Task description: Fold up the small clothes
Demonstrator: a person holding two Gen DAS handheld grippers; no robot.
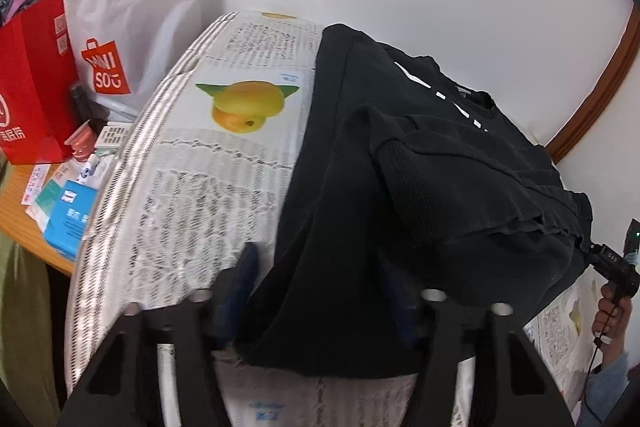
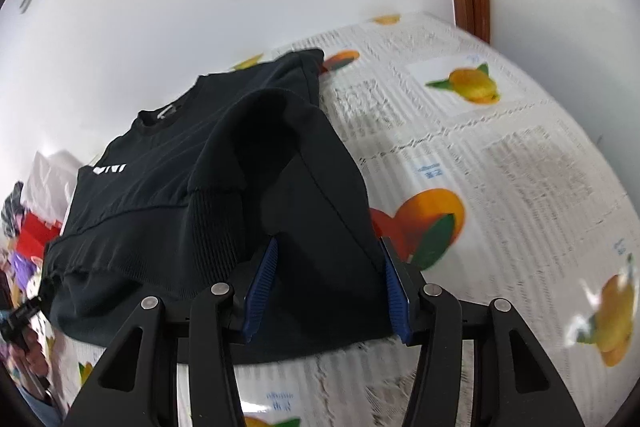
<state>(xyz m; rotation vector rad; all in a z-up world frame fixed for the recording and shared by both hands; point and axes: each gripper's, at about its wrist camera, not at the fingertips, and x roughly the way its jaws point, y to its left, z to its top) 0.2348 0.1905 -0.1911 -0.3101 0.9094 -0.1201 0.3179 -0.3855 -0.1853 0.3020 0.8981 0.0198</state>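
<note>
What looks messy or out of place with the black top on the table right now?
The black top lies only half folded: both sleeves are turned in over the chest and sit bunched, and the ribbed cuff puffs up instead of lying flat. Its near hem is lumpy. The fruit-print tablecloth under it looks flat, and nothing is spilled or torn.

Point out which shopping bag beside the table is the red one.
The red bag at the far left, stuffed with dark checked clothing; the white bag next to it only carries a red logo.
</note>
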